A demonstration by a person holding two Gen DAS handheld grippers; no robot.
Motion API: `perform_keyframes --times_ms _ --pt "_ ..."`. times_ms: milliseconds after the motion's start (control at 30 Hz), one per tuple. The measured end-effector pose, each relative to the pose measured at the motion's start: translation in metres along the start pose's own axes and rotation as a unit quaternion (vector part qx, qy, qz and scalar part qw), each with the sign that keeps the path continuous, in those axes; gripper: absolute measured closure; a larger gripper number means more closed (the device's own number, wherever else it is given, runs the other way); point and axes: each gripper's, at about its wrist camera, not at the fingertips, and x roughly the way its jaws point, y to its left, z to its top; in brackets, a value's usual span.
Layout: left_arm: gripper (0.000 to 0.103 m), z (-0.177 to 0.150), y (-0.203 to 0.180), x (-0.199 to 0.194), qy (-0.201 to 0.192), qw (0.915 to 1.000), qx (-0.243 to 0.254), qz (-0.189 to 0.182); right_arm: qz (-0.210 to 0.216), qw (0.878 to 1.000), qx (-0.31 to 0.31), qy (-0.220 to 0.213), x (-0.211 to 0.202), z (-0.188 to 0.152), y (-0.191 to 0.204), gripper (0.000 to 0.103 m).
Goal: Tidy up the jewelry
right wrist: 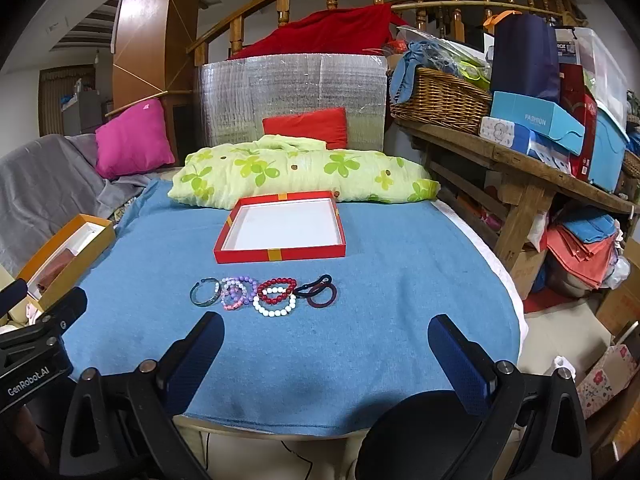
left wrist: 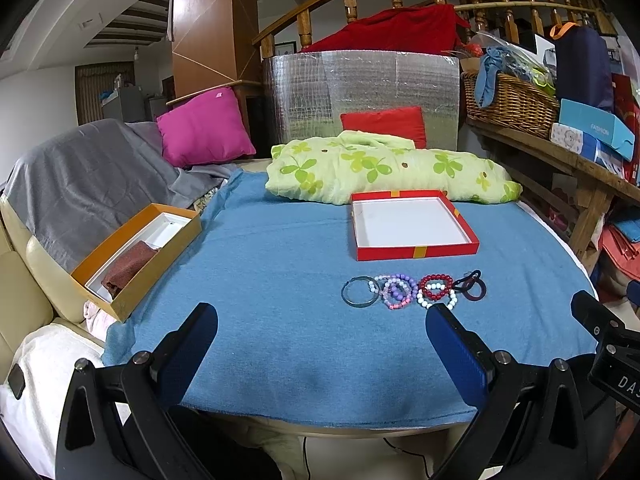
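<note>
A row of jewelry lies on the blue cloth: a dark green bangle (left wrist: 359,291) (right wrist: 204,293), purple and pink bead bracelets (left wrist: 394,290) (right wrist: 236,292), a red bead bracelet (left wrist: 436,286) (right wrist: 277,290), a white bead bracelet (left wrist: 436,302) (right wrist: 274,307) and dark hair ties (left wrist: 472,286) (right wrist: 318,291). Behind it stands an empty red tray box (left wrist: 416,253) (right wrist: 280,255) with a white inside. My left gripper (left wrist: 322,320) is open and empty, short of the row. My right gripper (right wrist: 326,332) is open and empty, also near the table's front.
An orange box (left wrist: 136,258) (right wrist: 64,246) with a maroon cloth sits at the table's left edge. A green flowered bundle (left wrist: 384,170) (right wrist: 296,172) lies behind the tray. A wooden shelf (right wrist: 520,160) with baskets and boxes stands at the right.
</note>
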Motion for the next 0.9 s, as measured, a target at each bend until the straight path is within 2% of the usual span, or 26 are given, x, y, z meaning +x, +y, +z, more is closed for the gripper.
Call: perform_keyframes --times_ms 900 --pt "0.0 -0.0039 -0.0023 0.0084 0.011 0.9999 0.002 0.001 0.013 1.0 0.016 0.018 0.0079 -0.005 0.0028 0.0"
